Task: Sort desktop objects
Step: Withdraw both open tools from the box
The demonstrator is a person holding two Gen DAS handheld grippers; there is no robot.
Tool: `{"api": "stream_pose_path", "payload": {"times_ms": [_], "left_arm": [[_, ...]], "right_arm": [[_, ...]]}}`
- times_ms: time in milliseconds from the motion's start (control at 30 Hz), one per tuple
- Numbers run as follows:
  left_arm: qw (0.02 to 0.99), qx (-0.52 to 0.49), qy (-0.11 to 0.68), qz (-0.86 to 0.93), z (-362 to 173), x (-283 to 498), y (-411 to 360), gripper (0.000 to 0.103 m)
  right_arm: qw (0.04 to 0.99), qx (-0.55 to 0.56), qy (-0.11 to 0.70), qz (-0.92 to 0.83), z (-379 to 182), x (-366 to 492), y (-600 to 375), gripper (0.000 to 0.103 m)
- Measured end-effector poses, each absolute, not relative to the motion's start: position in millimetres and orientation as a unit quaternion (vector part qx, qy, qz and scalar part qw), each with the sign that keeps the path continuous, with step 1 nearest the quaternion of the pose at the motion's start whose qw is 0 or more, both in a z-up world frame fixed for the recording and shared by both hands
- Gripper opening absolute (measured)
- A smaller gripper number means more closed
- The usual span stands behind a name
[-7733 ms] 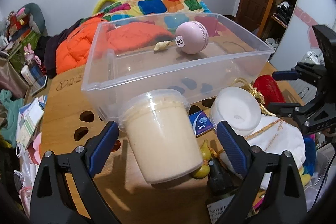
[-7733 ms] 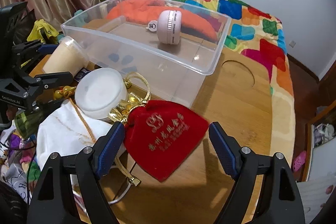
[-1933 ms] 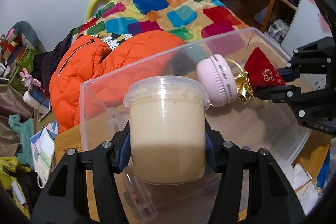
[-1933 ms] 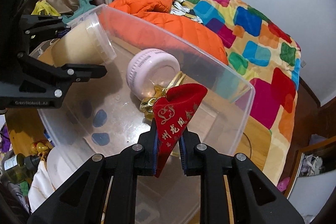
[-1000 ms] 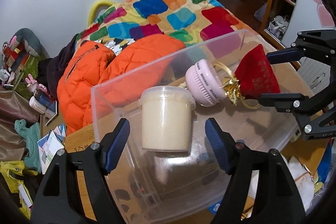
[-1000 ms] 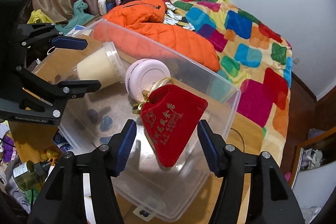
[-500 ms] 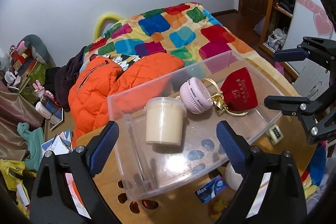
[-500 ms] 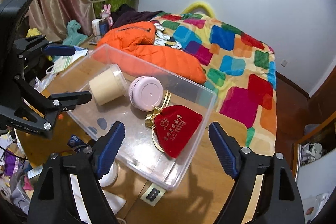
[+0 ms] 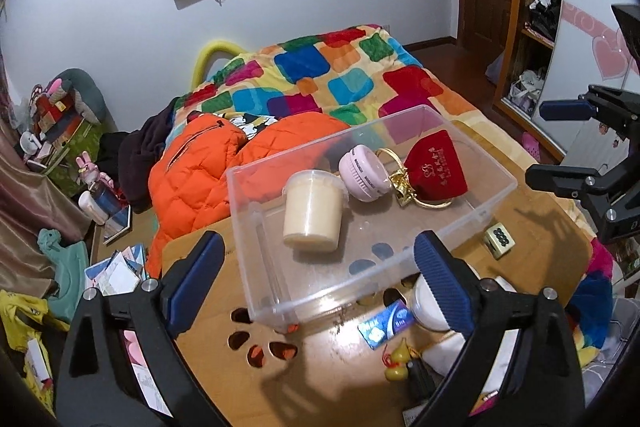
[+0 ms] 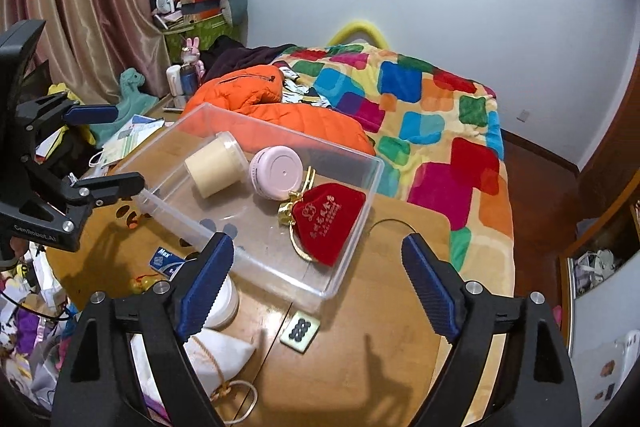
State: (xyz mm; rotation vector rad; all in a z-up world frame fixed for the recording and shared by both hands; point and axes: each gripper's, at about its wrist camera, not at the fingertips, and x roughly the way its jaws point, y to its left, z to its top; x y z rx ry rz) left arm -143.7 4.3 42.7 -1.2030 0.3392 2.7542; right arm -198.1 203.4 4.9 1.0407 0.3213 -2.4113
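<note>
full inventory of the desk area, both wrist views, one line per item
clear bin: 1, transparent, on desk
cream tub: 1, cream, in bin, upright
round pink case: 1, pink, in bin, between tub and pouch
red pouch: 1, red with gold cord, in bin
mahjong tile: 1, pale with dark dots, on desk beside bin
white jar: 1, white, on desk near bin
blue card: 1, blue, on desk
duck toys: yellow, count unclear, desk edge
wooden desk: 1, brown
left gripper: open, empty
right gripper: open, empty

Red pouch (image 9: 436,167), pink round case (image 9: 362,173), cream tub (image 9: 313,211), clear bin (image 9: 496,193), multicolour-check blanket (image 9: 320,75)
</note>
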Motion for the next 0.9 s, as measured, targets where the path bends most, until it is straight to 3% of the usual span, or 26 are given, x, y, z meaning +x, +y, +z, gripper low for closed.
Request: {"api": "stream_pose_path", "payload": {"times_ms": [267, 900], "left_arm": [[0.047, -0.379, 0.100, 0.919, 42, -115, -4, 0.099], [0.031, -0.354, 0.066, 0.933, 12, -48, -6, 0.100]], "right_arm": [[0.241, 0.363, 0.128, -0.891, 2, -167, 209, 0.084], [0.212, 0.373, 0.043, -0.902, -42, -129, 240, 0.086]]}}
